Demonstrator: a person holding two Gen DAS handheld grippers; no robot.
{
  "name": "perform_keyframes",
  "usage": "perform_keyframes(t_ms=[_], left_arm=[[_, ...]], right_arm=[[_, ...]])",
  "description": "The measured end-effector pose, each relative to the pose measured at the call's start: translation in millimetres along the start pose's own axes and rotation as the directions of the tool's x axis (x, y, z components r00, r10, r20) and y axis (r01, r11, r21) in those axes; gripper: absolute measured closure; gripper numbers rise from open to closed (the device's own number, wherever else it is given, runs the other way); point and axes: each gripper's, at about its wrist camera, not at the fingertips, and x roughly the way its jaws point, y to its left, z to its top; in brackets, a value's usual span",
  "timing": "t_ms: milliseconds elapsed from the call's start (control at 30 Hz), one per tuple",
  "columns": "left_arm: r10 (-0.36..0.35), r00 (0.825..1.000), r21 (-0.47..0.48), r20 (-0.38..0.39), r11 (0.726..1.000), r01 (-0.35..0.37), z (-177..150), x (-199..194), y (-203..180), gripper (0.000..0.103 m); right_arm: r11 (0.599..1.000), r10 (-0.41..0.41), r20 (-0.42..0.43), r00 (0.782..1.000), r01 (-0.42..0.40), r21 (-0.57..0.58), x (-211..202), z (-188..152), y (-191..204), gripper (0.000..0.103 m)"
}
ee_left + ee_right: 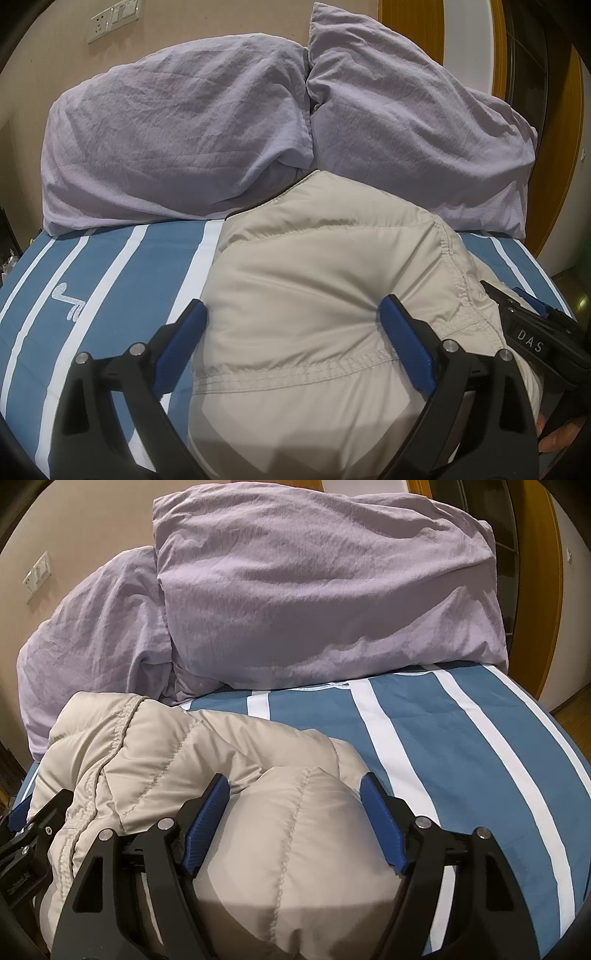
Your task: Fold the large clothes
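A beige quilted puffer jacket (314, 280) lies bunched on the blue-and-white striped bed (122, 266). My left gripper (293, 317) is open, its blue pads wide apart around the jacket's puffy fabric and stitched hem. The jacket also shows in the right wrist view (207, 749), folded into a thick bundle. My right gripper (295, 788) is open, its pads on either side of a rounded quilted bulge. The right gripper's black body shows at the right edge of the left wrist view (532, 332); the left gripper shows at the left edge of the right wrist view (29, 834).
Two lilac pillows (184, 140) (325, 590) lie at the head of the bed against a beige wall with sockets (110, 18). A wooden door frame (413, 29) stands to the right. The striped sheet (461, 746) extends right of the jacket.
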Motion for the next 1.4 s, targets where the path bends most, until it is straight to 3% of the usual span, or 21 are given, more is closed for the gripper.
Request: perform_keyframes(t_ms=[1133,1400], left_arm=[[0.001,1.000,0.003,-0.002,1.000,-0.001,1.4,2.3,0.2,0.007],[0.007,1.000,0.005,-0.013,1.000,-0.007,2.1,6.2,1.3,0.007]], right_arm=[[1.000,-0.012,-0.006,1.000,0.012,-0.017,1.3,1.7,0.6,0.027],[0.999,-0.032,-0.048,0.998,0.030,-0.037,10.5,5.0,4.6,0.027]])
